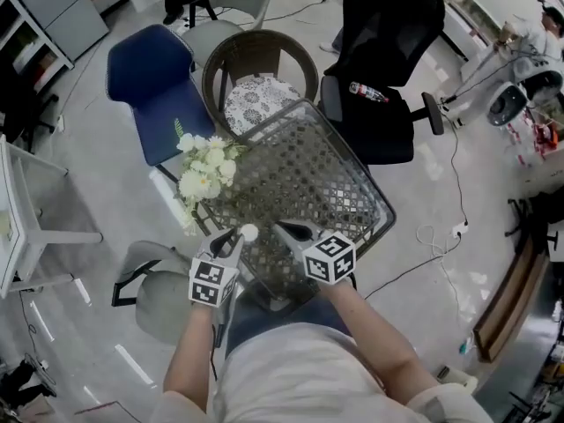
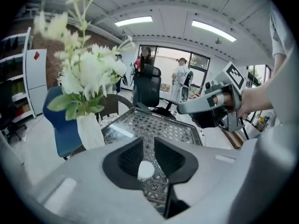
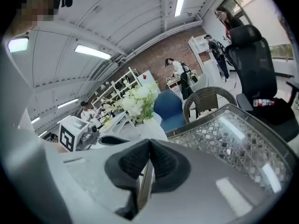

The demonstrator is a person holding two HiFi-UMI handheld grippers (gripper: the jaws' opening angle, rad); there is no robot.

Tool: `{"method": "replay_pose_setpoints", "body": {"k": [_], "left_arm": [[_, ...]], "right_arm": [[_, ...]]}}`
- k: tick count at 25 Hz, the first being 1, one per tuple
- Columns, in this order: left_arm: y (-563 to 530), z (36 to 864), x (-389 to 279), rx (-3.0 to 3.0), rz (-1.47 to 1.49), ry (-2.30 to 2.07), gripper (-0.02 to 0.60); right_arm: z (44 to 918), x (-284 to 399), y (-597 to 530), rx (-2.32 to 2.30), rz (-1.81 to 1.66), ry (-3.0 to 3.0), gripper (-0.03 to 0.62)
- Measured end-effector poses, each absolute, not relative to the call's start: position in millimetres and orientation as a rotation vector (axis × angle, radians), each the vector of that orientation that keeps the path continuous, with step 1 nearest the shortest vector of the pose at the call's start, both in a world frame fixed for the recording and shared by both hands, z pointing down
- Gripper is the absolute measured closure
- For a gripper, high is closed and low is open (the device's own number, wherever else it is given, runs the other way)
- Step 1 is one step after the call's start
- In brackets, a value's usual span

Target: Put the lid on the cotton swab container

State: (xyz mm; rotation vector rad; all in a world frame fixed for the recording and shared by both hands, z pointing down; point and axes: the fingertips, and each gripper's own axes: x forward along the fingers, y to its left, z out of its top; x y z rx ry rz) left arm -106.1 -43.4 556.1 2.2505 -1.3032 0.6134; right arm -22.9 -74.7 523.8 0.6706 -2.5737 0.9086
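A glass-topped lattice worktop [image 1: 300, 170] is seen from above, with a bunch of white flowers [image 1: 204, 170] standing at its left edge. Two handheld grippers are raised over its near corner. The left gripper [image 1: 240, 233] is shown with its fingers [image 2: 128, 160] clamped on a small white lid [image 2: 145, 170], which is held clear of the glass at the very tips. The right gripper [image 1: 280, 229] is held just beside it, fingers [image 3: 163, 164] pressed together on nothing. The lid is judged to be light, stiff and smooth, so it is likely to twist or slip from a shallow pinch. It is best taken across its rim and kept level as it is lowered. The cotton swab container itself cannot be made out in any view. The lid's shape and underside are hidden by the finger pads, and how deep it sits between them is hard to judge.
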Motion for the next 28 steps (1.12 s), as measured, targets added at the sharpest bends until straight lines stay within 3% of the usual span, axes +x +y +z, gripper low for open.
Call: {"method": "replay_pose_setpoints", "body": {"k": [6, 28], "left_arm": [[-47.6, 481.2, -101.1, 2.252, 0.492, -1.457, 0.571], [-13.3, 304.2, -139.4, 2.274, 0.11, -1.892, 0.574]], "right_arm": [[470.9, -11.4, -79.0, 0.612, 0.862, -2.659, 0.591], [307.1, -1.5, -70.2, 0.456, 0.376, -2.983, 0.591]]}}
